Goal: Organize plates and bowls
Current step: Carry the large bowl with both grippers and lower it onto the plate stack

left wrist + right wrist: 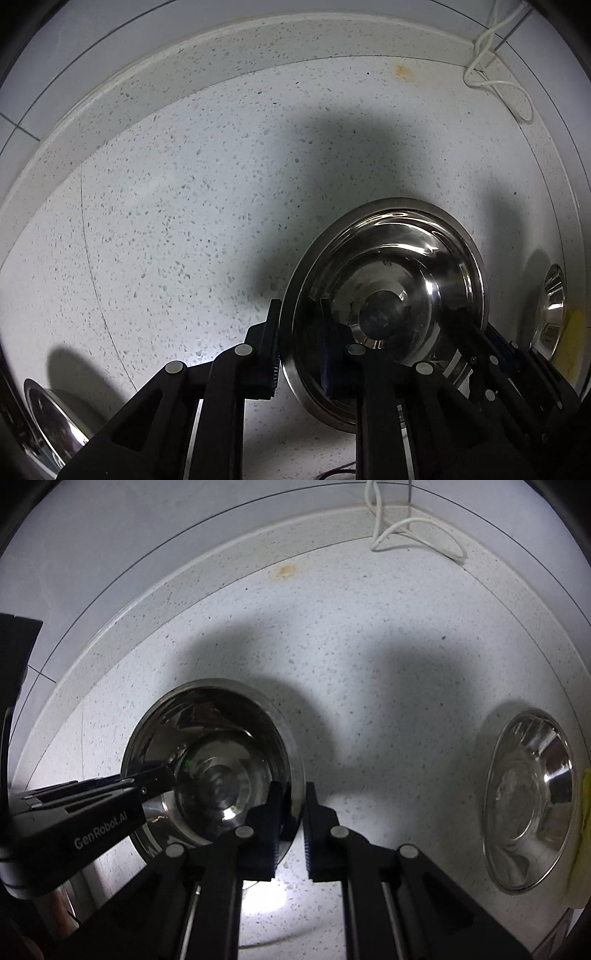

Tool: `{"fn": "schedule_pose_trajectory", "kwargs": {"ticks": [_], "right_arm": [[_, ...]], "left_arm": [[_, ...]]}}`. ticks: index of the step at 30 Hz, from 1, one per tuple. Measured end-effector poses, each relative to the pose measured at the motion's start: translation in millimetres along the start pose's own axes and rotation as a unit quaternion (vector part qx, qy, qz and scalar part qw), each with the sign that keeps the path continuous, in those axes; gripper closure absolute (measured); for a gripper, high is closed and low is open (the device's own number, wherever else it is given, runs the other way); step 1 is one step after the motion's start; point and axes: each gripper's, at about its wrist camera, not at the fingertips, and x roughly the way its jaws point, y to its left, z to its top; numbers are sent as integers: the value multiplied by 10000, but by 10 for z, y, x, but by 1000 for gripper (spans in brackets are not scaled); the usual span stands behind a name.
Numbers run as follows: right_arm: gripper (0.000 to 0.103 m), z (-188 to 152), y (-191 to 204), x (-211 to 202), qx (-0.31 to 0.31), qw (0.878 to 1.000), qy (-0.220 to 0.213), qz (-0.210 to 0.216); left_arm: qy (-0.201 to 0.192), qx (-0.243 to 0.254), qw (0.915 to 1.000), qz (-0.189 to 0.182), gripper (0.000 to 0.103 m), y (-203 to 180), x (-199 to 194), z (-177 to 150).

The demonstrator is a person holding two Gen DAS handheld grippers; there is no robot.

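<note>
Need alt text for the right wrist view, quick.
The right gripper is shut on the near rim of a steel bowl on the speckled countertop, and the left gripper clamps its opposite rim. Another steel bowl sits apart at the right.

Right gripper [293, 812] on steel bowl [207, 760] rim (left gripper [162, 775] opposite), second bowl [528, 808] apart

Left wrist view: looks steeply down along black fingers [273, 350], close over speckled counter [166, 203]. Right wrist view: tilted slightly less, equally near. Shared by both: steel bowl [384, 295] [214, 760], white cable [491, 66] [413, 531] at the back wall, second steel dish [550, 314] [528, 808] at right.
</note>
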Motion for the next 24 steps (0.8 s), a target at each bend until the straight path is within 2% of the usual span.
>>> {"fn": "schedule_pose_trajectory", "kwargs": {"ticks": [9, 14, 19, 24], "right_arm": [[93, -157, 159, -368, -150, 9995, -258, -41], [93, -368, 500, -749, -399, 9982, -454, 63], [93, -636, 1131, -1047, -935, 9938, -541, 261], [93, -936, 1821, -1059, -1475, 9869, -440, 479]], "left_arm": [[-278, -44, 9996, -72, 89, 169, -251, -211], [-554, -93, 9984, -70, 89, 413, -680, -509], [-778, -403, 9961, 4, 89, 1021, -1082, -976], [-821, -818, 9930, 207, 90, 1689, -1231, -1424]]}}
